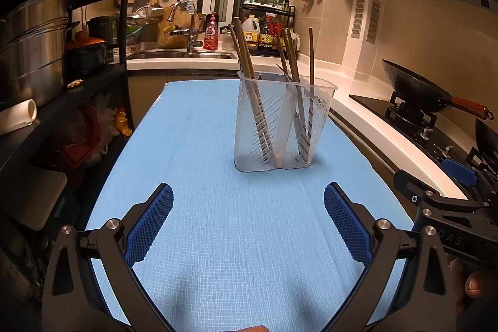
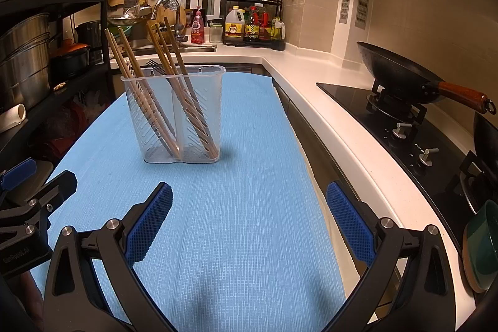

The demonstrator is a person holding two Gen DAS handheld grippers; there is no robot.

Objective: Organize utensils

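A clear plastic utensil holder (image 1: pixel 281 126) (image 2: pixel 174 117) with two compartments stands upright on the blue mat (image 1: pixel 199 176) (image 2: pixel 249 192). Several wooden chopsticks (image 1: pixel 249 64) (image 2: pixel 130 70) lean in both compartments, and a metal fork (image 1: pixel 284 73) (image 2: pixel 157 67) sits among them. My left gripper (image 1: pixel 248 220) is open over the mat, well short of the holder, nothing between its blue pads (image 1: pixel 149 226). My right gripper (image 2: pixel 249 220) is open too, to the right of the holder and empty. Each gripper shows at the edge of the other's view.
A white counter (image 2: pixel 311 95) runs along the mat's right side, with a black hob and a wok (image 2: pixel 401 80) on it. A dark shelf with steel pots (image 1: pixel 34 45) stands on the left. The sink (image 1: pixel 174 53) and a bottle rack (image 2: pixel 255 21) are at the back.
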